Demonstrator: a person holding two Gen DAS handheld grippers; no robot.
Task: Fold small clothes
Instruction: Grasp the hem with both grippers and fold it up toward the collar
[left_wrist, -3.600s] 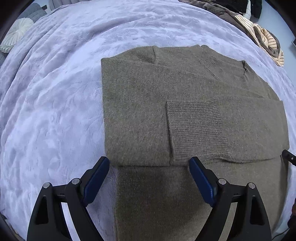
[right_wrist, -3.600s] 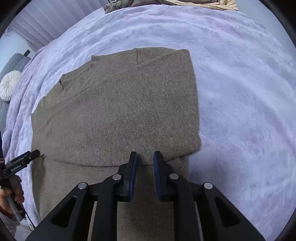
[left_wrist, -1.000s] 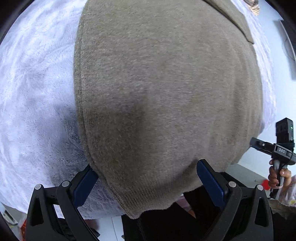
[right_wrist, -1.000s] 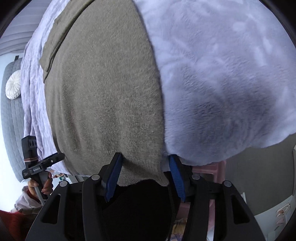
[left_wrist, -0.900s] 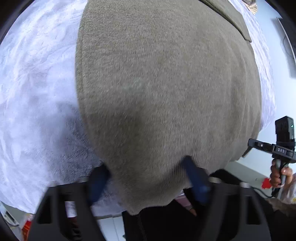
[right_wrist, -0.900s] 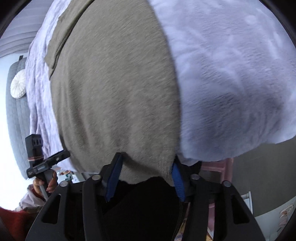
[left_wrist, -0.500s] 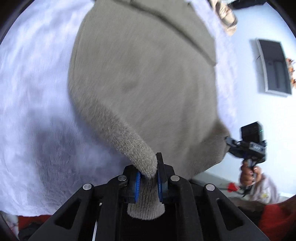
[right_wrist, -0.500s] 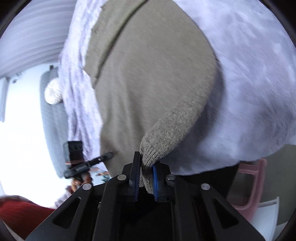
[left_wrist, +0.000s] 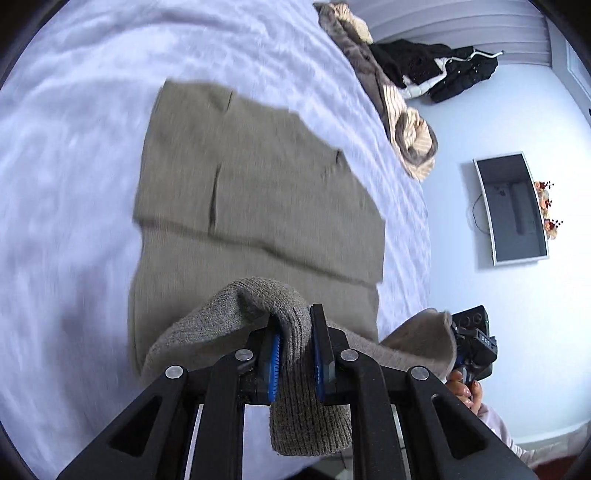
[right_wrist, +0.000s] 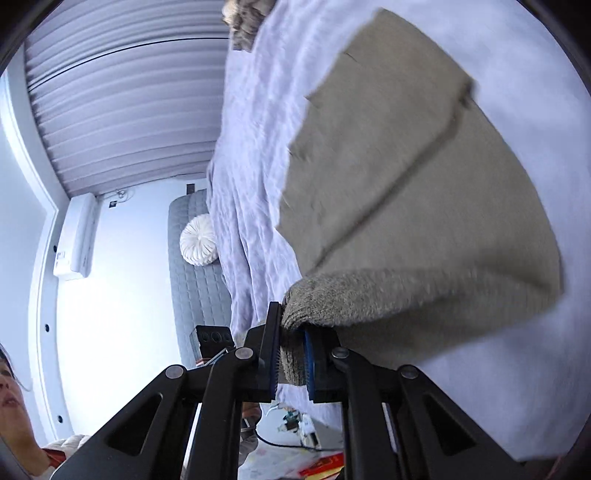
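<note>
An olive-grey knit sweater (left_wrist: 255, 192) lies on the lilac bed cover (left_wrist: 66, 155) with its sleeves folded across the body. My left gripper (left_wrist: 294, 332) is shut on the sweater's ribbed hem at its left corner and holds it above the bed. My right gripper (right_wrist: 291, 341) is shut on the hem's other corner, and the sweater (right_wrist: 406, 177) stretches away from it over the bed (right_wrist: 255, 155). The right gripper also shows in the left wrist view (left_wrist: 471, 343), level with the left one, with the hem hanging between them.
A heap of brown, striped and black clothes (left_wrist: 402, 88) lies at the bed's far right edge. A wall screen (left_wrist: 511, 208) hangs beyond it. A grey headboard with a white round cushion (right_wrist: 197, 240) and a wall unit (right_wrist: 75, 236) are to the left.
Both grippers closed on the sweater's bottom hem at the bed's edge, then lifted it and carried it up and forward over the body of the sweater.
</note>
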